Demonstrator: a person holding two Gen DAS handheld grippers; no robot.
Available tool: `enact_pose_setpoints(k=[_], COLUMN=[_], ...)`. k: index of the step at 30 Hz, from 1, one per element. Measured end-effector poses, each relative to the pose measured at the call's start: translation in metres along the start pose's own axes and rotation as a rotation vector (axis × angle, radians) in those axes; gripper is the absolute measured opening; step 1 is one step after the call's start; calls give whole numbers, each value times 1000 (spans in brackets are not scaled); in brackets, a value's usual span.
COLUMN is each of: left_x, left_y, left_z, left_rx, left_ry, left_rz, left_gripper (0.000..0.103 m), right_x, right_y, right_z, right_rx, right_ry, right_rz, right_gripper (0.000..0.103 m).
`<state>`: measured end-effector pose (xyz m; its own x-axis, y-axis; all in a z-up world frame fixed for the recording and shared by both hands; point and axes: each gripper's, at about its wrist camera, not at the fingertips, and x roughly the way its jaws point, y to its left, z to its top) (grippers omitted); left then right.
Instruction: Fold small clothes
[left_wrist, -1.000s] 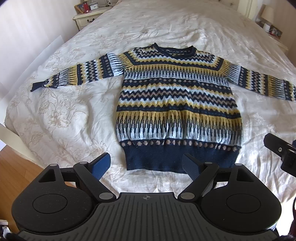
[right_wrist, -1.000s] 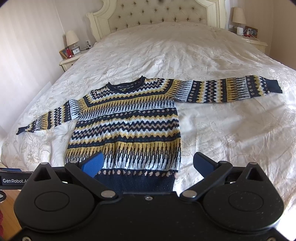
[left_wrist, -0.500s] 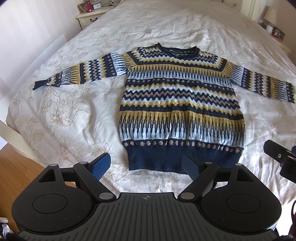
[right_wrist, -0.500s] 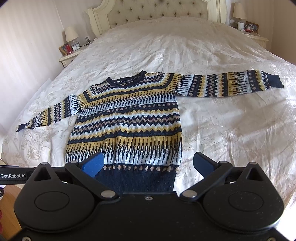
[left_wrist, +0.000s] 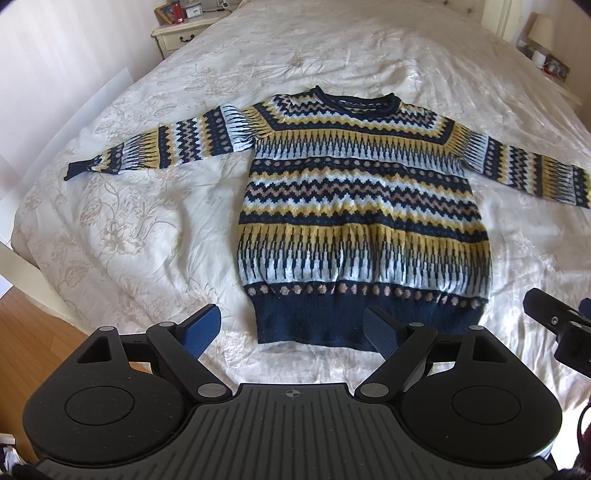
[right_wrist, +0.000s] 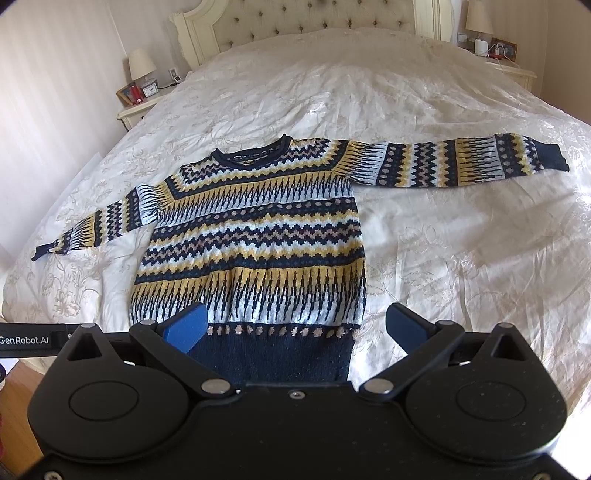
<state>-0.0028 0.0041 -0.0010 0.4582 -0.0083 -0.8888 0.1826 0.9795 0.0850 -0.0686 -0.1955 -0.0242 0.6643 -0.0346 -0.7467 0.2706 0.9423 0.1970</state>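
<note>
A knitted sweater (left_wrist: 362, 206) with navy, yellow, white and tan zigzag bands lies flat and face up on the bed, both sleeves spread out sideways. It also shows in the right wrist view (right_wrist: 255, 240). My left gripper (left_wrist: 291, 330) is open and empty, above the near bed edge by the sweater's navy hem. My right gripper (right_wrist: 295, 325) is open and empty, just above the hem, toward its right corner. The right gripper's body shows at the right edge of the left wrist view (left_wrist: 557, 325).
The bed (right_wrist: 443, 240) has a cream floral bedspread and a tufted headboard (right_wrist: 314, 18). Nightstands with lamps stand at both sides of the head end (right_wrist: 140, 99) (right_wrist: 509, 70). Wooden floor (left_wrist: 33, 332) lies at the bed's left foot.
Both grippers have risen or pulled back slightly, so the sweater sits a little lower and to the right in view. The sweater has not moved. Both stay open.
</note>
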Motion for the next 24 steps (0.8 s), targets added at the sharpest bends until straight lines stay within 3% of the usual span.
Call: enact_pose_setpoints(k=[24], left_x=[29], left_y=[21], left_z=[35], left_rx=[1], left_ry=[21], left_rz=[-31], left_gripper=[84], right_x=[28], right_y=[20], right_z=[17], right_rx=[28], right_ry=[43], right_rz=[-22], right_gripper=[102])
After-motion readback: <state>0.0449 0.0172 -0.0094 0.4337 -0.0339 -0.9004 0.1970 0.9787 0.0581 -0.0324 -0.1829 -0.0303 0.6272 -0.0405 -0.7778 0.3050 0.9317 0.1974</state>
